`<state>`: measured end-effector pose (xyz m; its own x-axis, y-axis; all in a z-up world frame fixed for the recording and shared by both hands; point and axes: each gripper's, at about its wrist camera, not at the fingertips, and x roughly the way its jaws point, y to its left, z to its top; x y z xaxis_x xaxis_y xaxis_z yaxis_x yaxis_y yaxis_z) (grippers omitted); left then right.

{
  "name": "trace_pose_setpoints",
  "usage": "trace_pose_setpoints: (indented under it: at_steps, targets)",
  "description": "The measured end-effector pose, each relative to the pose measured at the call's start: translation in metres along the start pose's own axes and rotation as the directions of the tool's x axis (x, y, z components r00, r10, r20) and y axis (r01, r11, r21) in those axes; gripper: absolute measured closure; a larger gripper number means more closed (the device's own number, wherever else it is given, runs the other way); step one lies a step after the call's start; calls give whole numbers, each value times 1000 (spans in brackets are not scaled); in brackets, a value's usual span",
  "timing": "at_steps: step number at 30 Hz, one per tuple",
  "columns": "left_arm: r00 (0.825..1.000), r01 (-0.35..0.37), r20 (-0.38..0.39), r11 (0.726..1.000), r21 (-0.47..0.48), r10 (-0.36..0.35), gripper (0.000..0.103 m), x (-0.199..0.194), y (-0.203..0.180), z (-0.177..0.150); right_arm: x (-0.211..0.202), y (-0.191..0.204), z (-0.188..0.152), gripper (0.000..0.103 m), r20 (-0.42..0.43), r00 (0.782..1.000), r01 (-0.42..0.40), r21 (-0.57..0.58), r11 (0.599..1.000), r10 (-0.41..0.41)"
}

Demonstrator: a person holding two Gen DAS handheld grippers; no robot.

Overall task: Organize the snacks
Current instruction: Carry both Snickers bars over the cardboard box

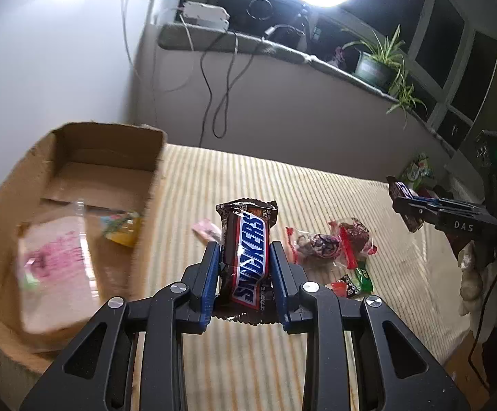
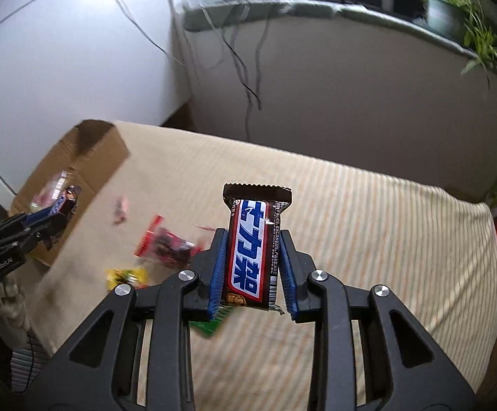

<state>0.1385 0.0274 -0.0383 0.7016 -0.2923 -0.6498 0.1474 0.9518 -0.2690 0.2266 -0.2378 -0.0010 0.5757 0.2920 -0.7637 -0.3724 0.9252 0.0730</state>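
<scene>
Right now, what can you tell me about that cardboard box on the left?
The cardboard box is plain brown corrugated card, open-topped, with worn edges and creased walls. It sits at the left end of the striped tablecloth. Inside lie a clear packet with pink print and a small yellow snack packet. Neither gripper touches it.

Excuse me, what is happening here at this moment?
A person is sorting snacks with two hand-held grippers. The left gripper grips a brown Snickers bar; the right gripper grips a second brown bar with Chinese lettering. An open cardboard box already holds some packets, and several wrapped sweets remain on the striped cloth.
</scene>
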Motion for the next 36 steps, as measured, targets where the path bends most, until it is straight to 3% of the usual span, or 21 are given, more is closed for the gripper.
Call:
trace_pose_setpoints:
  at_steps: [15,23,36]
  targets:
    - [988,-124,80,989,-81,131,76,-51,61,-7,6,108,41,73,54,989,-128,-154,980,138]
    - [977,-184,87,975,-125,196,76,-64,90,-13,34,156,59,73,25,980,-190,-216,958,200]
    - [968,-226,76,961,-158,240,76,-64,117,-16,84,214,78,73,-47,973,-230,-284,931,226]
